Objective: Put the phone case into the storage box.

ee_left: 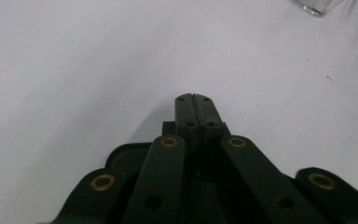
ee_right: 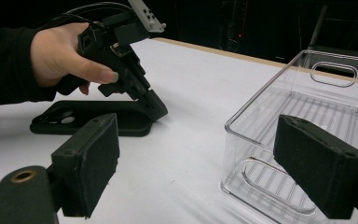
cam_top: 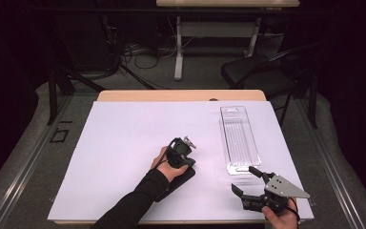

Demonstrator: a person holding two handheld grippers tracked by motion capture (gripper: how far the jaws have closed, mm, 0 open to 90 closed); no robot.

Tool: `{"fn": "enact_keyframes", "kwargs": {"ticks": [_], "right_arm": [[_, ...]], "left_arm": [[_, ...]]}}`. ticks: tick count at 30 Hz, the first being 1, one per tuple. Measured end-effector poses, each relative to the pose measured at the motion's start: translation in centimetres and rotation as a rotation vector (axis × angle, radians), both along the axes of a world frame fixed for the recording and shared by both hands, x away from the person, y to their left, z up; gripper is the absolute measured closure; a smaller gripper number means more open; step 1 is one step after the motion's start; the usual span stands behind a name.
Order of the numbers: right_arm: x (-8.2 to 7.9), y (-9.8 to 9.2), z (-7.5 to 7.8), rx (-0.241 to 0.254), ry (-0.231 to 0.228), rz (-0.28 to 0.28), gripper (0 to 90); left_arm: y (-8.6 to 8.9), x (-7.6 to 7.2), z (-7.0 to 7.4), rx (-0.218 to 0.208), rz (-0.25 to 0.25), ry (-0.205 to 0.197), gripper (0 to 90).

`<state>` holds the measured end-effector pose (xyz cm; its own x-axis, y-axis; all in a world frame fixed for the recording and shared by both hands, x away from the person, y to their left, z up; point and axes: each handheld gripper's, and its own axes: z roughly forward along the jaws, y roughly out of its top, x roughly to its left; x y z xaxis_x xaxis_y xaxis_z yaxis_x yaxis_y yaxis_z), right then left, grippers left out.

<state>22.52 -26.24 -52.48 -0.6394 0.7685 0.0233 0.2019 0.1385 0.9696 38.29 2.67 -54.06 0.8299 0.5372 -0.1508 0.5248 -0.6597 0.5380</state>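
A flat black phone case [cam_top: 175,182] [ee_right: 88,122] lies on the white table top [cam_top: 124,133]. My left gripper [cam_top: 189,165] [ee_left: 193,100] is shut, tilted down, with its tips at the case's far end [ee_left: 126,156]; nothing shows between the jaws. It appears in the right gripper view too [ee_right: 157,110], held by a hand in a black sleeve. My right gripper [cam_top: 242,177] [ee_right: 205,158] is open near the front right edge, with nothing between its pads [ee_right: 91,163]. It points at the near end of a clear plastic bin [cam_top: 240,167] [ee_right: 279,107].
The clear bin runs lengthwise toward the table's far right and looks empty; one corner of it [ee_left: 314,7] shows in the left gripper view. Beyond the table stand a dark chair [cam_top: 262,71] and another table [cam_top: 226,3], with cables on the floor.
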Motion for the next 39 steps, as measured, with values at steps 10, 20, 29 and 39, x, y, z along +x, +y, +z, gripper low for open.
{"fn": "enact_keyframes", "kwargs": {"ticks": [10,20,29,39], "right_arm": [[-0.1,0.1,0.0,-0.006,0.001,0.017,14.0],[-0.1,0.2,-0.1,-0.008,0.006,0.016,14.0],[0.0,0.2,-0.2,-0.002,0.006,0.013,14.0],[0.0,0.2,-0.2,-0.001,0.007,0.013,14.0]], "left_arm": [[1.6,-0.6,0.1,0.010,0.025,0.006,90.0],[2.0,-0.9,-0.1,-0.006,0.026,0.021,90.0],[2.1,-1.6,-0.1,-0.003,0.003,0.028,90.0],[2.4,-2.2,-0.1,-0.003,-0.009,0.034,90.0]]}}
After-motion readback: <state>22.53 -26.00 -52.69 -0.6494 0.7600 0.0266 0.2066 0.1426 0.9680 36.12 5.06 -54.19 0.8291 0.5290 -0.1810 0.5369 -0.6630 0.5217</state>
